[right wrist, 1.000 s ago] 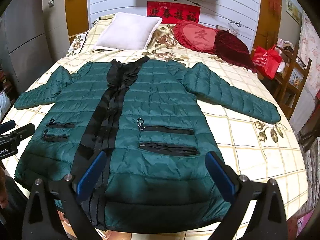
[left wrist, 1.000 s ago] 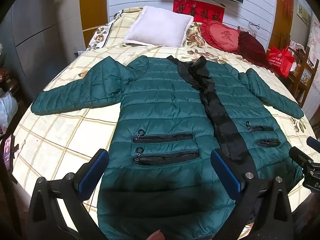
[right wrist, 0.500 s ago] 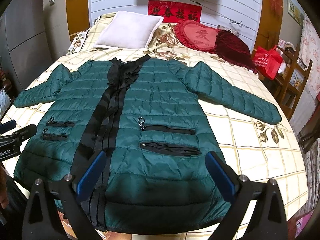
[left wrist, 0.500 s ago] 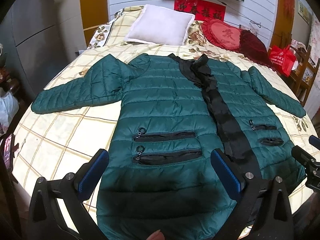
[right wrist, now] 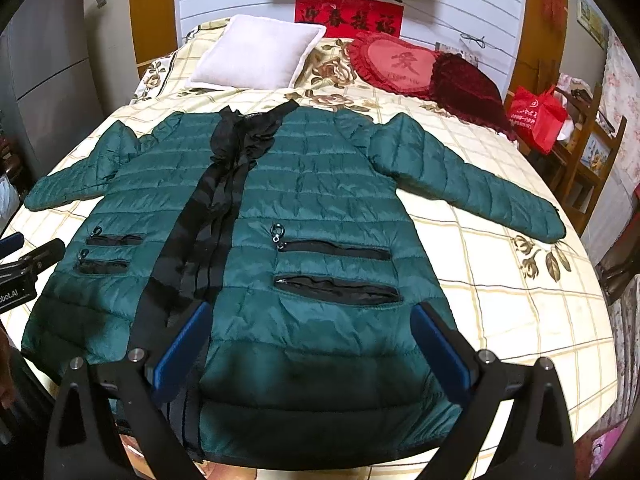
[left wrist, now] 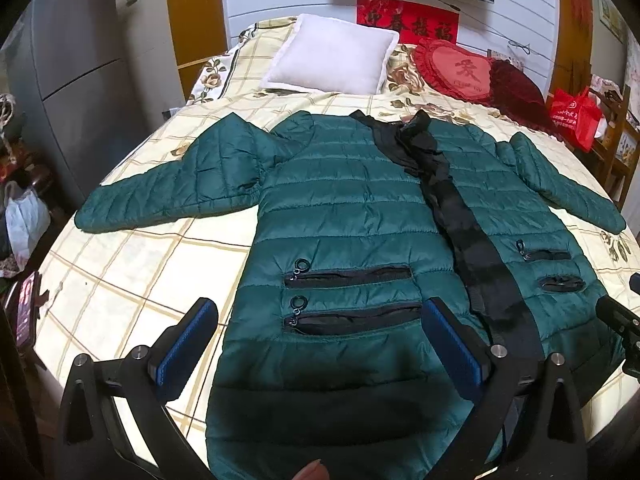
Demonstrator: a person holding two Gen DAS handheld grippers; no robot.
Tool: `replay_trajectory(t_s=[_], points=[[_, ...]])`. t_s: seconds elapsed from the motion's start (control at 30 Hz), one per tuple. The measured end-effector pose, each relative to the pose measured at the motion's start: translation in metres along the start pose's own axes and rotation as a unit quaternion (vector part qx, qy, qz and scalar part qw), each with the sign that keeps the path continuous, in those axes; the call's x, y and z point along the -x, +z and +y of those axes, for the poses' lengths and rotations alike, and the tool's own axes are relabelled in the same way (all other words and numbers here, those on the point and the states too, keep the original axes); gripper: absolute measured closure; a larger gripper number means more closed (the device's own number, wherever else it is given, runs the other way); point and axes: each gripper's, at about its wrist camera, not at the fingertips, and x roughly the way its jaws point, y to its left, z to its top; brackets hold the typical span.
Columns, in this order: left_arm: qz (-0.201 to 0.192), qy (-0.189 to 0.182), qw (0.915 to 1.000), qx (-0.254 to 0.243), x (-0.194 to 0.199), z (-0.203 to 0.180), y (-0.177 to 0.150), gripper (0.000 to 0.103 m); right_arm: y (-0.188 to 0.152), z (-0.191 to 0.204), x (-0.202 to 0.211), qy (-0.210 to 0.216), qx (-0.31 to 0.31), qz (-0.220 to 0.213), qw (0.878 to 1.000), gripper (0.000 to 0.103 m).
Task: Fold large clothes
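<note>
A dark green quilted jacket (left wrist: 348, 216) lies flat and face up on the bed, both sleeves spread out, a black placket down its middle. It also shows in the right wrist view (right wrist: 316, 200). My left gripper (left wrist: 320, 340) is open and empty, hovering above the jacket's lower left part near the hem. My right gripper (right wrist: 310, 340) is open and empty above the lower right part near the hem. The left sleeve (left wrist: 176, 188) and the right sleeve (right wrist: 468, 184) rest on the bedspread.
The bed (left wrist: 132, 280) has a cream checked cover. A white pillow (left wrist: 332, 56), a red heart cushion (left wrist: 456, 68) and a dark red cushion (right wrist: 468, 84) sit at the head. A red bag (right wrist: 536, 116) and wooden chair stand right; a grey wardrobe (left wrist: 72, 80) left.
Both grippers have shifted slightly forward over the jacket's lower part. The jacket has not moved and both grippers stay open.
</note>
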Motion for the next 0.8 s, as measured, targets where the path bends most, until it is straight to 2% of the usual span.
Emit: replay_trajectory(t_s=[0.47,0.8], points=[[0.013,0.005,0.9999,0.001,-0.018,0.002,-0.002,0.016,-0.001,-0.022,-0.027,-0.007,-0.012,0.03,0.999,0.002],[0.022,0.007,0.9997,-0.004,-0.034,-0.001,0.0,0.016,0.007,-0.03,-0.037,-0.006,-0.017,0.032,0.999,0.002]])
